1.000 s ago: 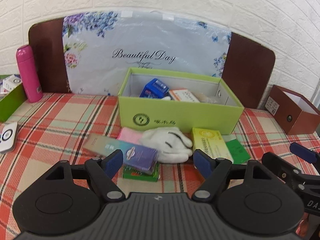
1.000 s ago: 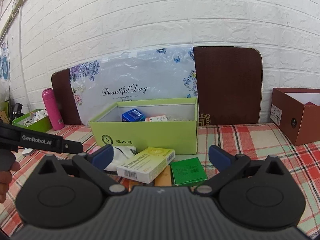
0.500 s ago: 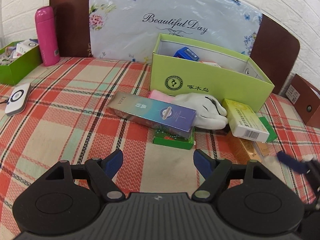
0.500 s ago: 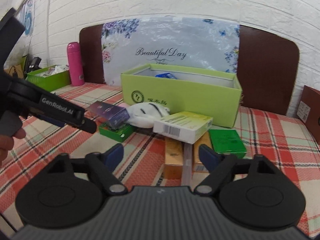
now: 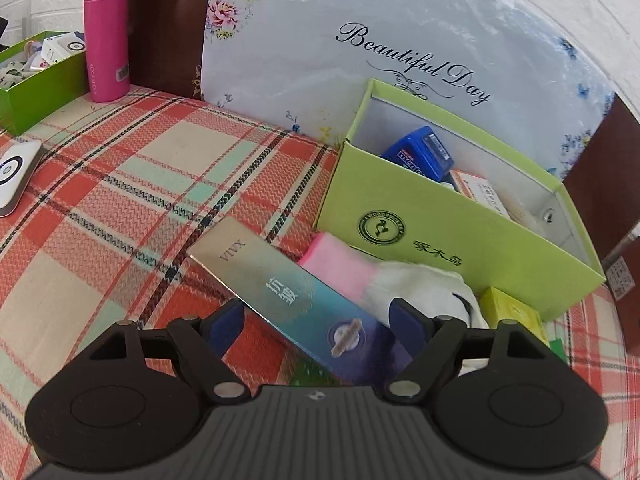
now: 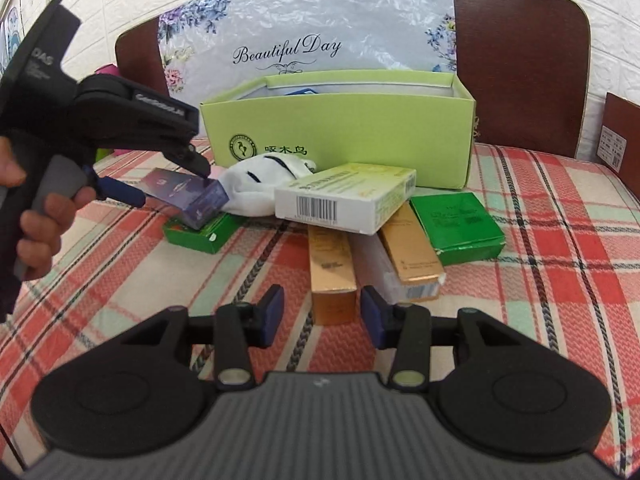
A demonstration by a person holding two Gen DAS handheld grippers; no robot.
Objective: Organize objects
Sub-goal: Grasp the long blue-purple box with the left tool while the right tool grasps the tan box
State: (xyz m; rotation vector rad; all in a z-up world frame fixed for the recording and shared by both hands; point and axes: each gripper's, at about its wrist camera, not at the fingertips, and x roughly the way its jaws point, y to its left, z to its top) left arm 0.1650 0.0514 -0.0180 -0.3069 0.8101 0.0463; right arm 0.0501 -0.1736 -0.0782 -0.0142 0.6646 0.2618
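A long silver-to-purple box (image 5: pixel 296 300) lies on the plaid cloth before the lime-green box (image 5: pixel 448 240). My left gripper (image 5: pixel 318 326) is open, its fingers on either side of the long box's purple end; it also shows in the right wrist view (image 6: pixel 168 184). My right gripper (image 6: pixel 322 314) is open, narrowed, its fingers on either side of the near end of a gold box (image 6: pixel 332 276). A white glove (image 6: pixel 264 176), a white-and-yellow carton (image 6: pixel 348 198), another gold box (image 6: pixel 408 248) and green boxes (image 6: pixel 456 224) lie close by.
The lime-green box holds a blue box (image 5: pixel 420 154) and other packs. A pink bottle (image 5: pixel 106 32), a green tray (image 5: pixel 36 76) and a white device (image 5: pixel 14 172) are at the left. A brown box (image 6: pixel 622 136) stands at the right. A floral board (image 6: pixel 304 28) leans on the wall.
My left gripper moved forward and down over the long silver-purple box. My right gripper dropped toward the gold boxes and its jaws narrowed.
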